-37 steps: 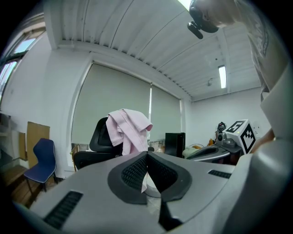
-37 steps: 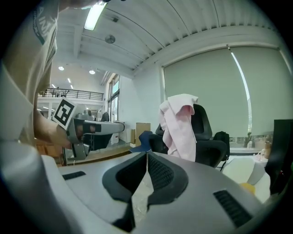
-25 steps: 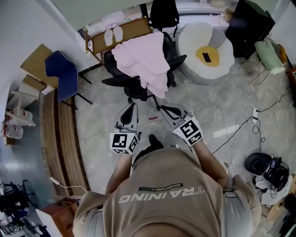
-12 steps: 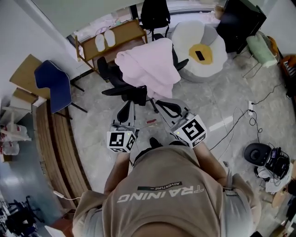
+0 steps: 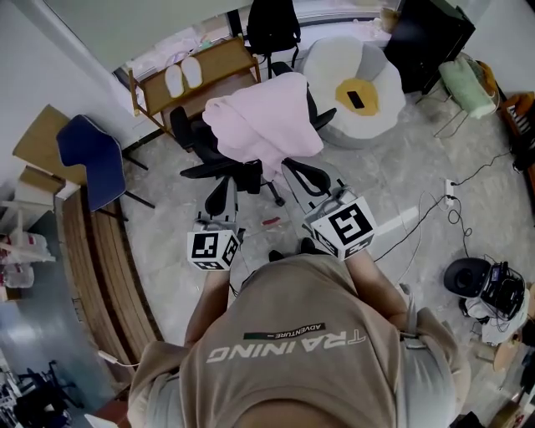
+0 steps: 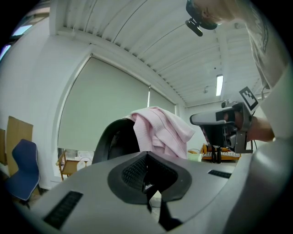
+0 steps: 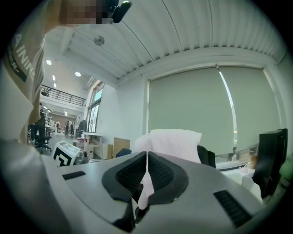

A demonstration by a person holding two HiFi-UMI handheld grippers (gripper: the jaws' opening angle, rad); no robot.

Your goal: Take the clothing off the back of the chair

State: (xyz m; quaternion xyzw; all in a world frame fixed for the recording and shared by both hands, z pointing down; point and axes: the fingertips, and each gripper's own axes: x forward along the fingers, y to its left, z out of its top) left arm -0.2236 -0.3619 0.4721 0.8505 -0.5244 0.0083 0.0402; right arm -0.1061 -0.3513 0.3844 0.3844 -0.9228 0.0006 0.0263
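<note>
Pink clothing (image 5: 263, 125) hangs over the back of a black office chair (image 5: 188, 134) just ahead of me. My left gripper (image 5: 224, 185) points level at the chair's left side, short of it, jaws shut and empty. At the lower right hem of the clothing is my right gripper (image 5: 294, 167), close to the cloth but apart from it, also shut on nothing. The left gripper view shows the clothing (image 6: 165, 130) on the chair back (image 6: 114, 139) beyond the left gripper (image 6: 147, 154). In the right gripper view the clothing (image 7: 176, 144) rises behind the right gripper (image 7: 147, 153).
A blue chair (image 5: 92, 155) stands at the left by a wooden panel. Behind the office chair are a wooden rack (image 5: 142, 79) with white slippers and another black chair (image 5: 272, 25). A white and yellow flower cushion (image 5: 359, 84) lies at the right, with cables (image 5: 451, 217) on the floor.
Both grippers have come forward toward the chair, and the right one has risen toward the clothing's hem. Their jaws have stayed shut.
</note>
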